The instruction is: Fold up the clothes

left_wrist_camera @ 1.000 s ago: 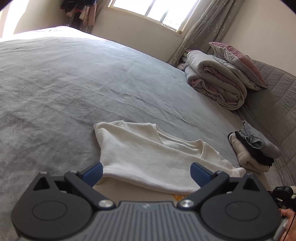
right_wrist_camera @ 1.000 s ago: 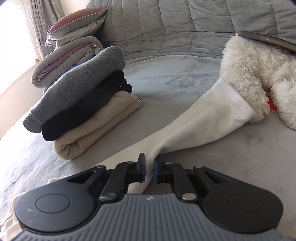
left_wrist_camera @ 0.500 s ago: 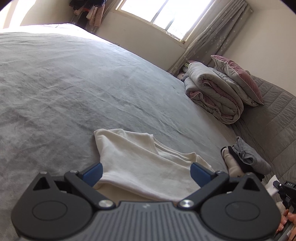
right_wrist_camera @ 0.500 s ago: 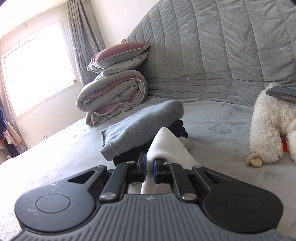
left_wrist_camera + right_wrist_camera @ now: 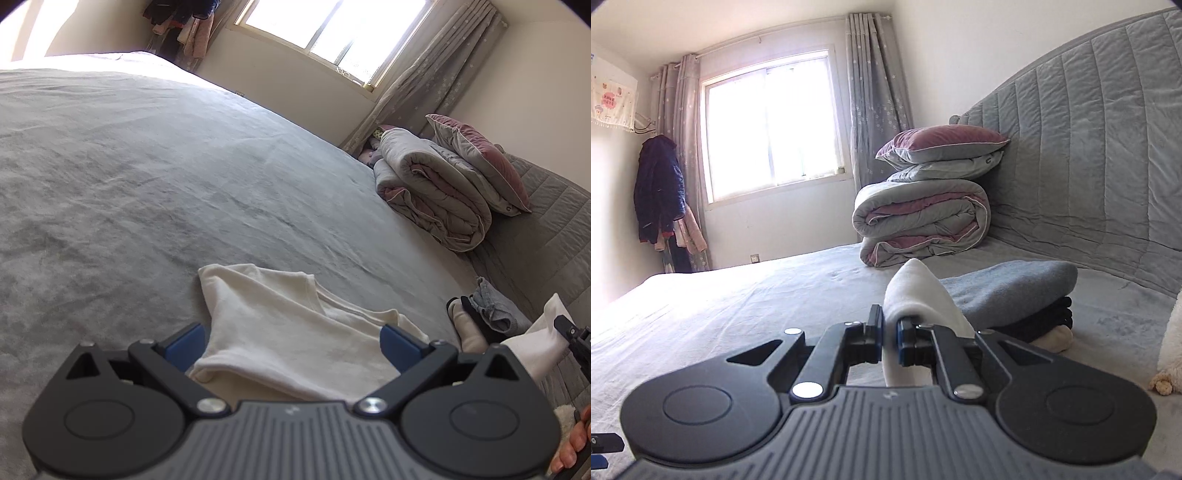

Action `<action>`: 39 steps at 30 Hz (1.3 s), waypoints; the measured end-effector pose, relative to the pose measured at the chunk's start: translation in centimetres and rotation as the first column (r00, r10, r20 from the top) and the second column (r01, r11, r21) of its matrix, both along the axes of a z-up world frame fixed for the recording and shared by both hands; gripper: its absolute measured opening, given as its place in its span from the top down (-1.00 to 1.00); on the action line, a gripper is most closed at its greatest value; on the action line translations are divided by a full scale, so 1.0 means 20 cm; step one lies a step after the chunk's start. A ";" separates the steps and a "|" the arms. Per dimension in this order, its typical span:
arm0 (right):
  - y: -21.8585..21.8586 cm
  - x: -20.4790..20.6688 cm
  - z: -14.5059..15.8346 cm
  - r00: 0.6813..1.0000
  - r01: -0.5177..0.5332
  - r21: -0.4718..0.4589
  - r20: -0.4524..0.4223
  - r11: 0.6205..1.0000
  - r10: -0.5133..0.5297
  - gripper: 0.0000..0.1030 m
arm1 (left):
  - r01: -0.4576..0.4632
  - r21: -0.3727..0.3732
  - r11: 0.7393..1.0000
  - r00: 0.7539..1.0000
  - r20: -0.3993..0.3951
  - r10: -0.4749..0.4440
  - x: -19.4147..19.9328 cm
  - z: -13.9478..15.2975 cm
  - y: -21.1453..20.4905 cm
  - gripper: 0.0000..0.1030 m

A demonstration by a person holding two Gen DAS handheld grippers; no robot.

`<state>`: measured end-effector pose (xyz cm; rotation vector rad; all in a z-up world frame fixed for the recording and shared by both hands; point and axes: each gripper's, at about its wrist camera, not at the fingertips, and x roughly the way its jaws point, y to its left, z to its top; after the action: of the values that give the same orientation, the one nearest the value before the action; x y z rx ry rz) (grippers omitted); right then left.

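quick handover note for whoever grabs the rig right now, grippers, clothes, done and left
Right gripper: shut on the sleeve end of the cream shirt, lifted off the bed.
Left gripper: open, low over the shirt's near edge, gripping nothing.
The shirt's body lies flat on the bed, partly folded.
Done: folded stack of grey, black and cream items near the headboard.
Left: probably lay the sleeve across the body, finish folding, add to the stack.

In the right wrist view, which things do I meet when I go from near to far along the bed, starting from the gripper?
Right hand-held gripper closed on the white cloth sleeve → stack of folded grey, black and cream clothes → rolled grey and pink quilt with pillows on top → grey quilted headboard.
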<state>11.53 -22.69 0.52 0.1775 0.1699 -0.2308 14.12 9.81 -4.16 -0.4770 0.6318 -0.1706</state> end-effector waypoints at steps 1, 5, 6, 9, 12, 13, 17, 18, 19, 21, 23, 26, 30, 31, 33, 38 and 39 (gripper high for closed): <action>0.02 0.01 0.00 1.000 -0.018 -0.004 0.000 1.000 0.018 0.82 | 0.000 -0.001 1.000 1.000 -0.002 0.000 0.00 0.00 0.00 -0.96; 0.12 0.04 -0.03 0.996 -0.090 -0.020 -0.013 0.996 0.090 0.82 | -0.001 0.008 1.000 1.000 -0.003 0.001 0.00 0.00 0.01 -0.96; 0.14 0.05 -0.04 0.994 -0.111 -0.027 -0.018 0.993 0.110 0.82 | -0.001 0.010 1.000 1.000 -0.004 0.002 0.00 0.00 0.02 -0.96; 0.21 0.08 -0.10 0.984 -0.176 -0.053 -0.044 0.983 0.174 0.83 | -0.004 0.017 1.000 1.000 -0.006 0.004 0.00 -0.01 0.03 -0.96; 0.27 0.12 -0.17 0.970 -0.232 -0.069 -0.087 0.970 0.225 0.83 | -0.008 0.018 1.000 1.000 -0.011 0.008 0.00 -0.02 0.04 -0.96; 0.29 0.13 -0.20 0.965 -0.249 -0.069 -0.108 0.966 0.241 0.83 | -0.010 0.017 1.000 1.000 -0.013 0.010 0.00 -0.02 0.04 -0.96; 0.37 0.16 -0.33 0.937 -0.315 -0.079 -0.189 0.946 0.296 0.83 | -0.012 0.013 1.000 1.000 -0.018 0.012 0.01 -0.03 0.04 -0.96; 0.38 0.16 -0.36 0.928 -0.333 -0.086 -0.208 0.939 0.310 0.83 | -0.009 0.012 1.000 1.000 -0.017 0.009 0.01 -0.03 0.03 -0.96; 0.40 0.17 -0.39 0.918 -0.352 -0.093 -0.228 0.931 0.324 0.83 | -0.005 0.013 1.000 1.000 -0.016 0.005 0.01 -0.03 0.03 -0.96; 0.42 0.19 -0.45 0.896 -0.386 -0.095 -0.275 0.918 0.348 0.82 | 0.004 0.020 1.000 1.000 -0.013 -0.004 0.01 -0.03 0.02 -0.96; 0.44 0.21 -0.50 0.871 -0.415 -0.084 -0.326 0.906 0.368 0.78 | 0.012 0.028 1.000 1.000 -0.014 -0.011 0.01 -0.03 0.00 -0.96; 0.42 0.24 -0.53 0.840 -0.435 -0.022 -0.370 0.900 0.397 0.70 | 0.019 0.035 0.999 1.000 -0.016 -0.018 0.01 -0.03 -0.01 -0.96; 0.38 0.22 -0.51 0.815 -0.453 0.076 -0.368 0.888 0.447 0.48 | 0.021 0.034 0.999 1.000 -0.018 -0.021 0.02 -0.03 -0.01 -0.96; 0.37 0.21 -0.51 0.808 -0.458 0.113 -0.362 0.882 0.466 0.14 | 0.021 0.031 0.999 1.000 -0.018 -0.020 0.02 -0.03 -0.01 -0.96; 0.34 0.19 -0.50 0.796 -0.463 0.193 -0.338 0.865 0.502 -0.24 | 0.020 0.026 0.999 1.000 -0.018 -0.019 0.02 -0.03 -0.01 -0.96; 0.24 0.19 -0.48 0.814 -0.396 0.353 -0.291 0.847 0.502 -0.27 | 0.020 0.019 1.000 1.000 -0.017 -0.019 0.02 -0.03 -0.02 -0.96; 0.21 0.20 -0.48 0.824 -0.373 0.391 -0.276 0.841 0.494 -0.27 | 0.020 0.019 1.000 1.000 -0.017 -0.019 0.02 -0.03 -0.02 -0.96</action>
<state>15.54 -18.46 -9.10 0.4149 0.6200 0.2387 14.55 9.41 -4.69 -0.4548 0.6544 -0.1792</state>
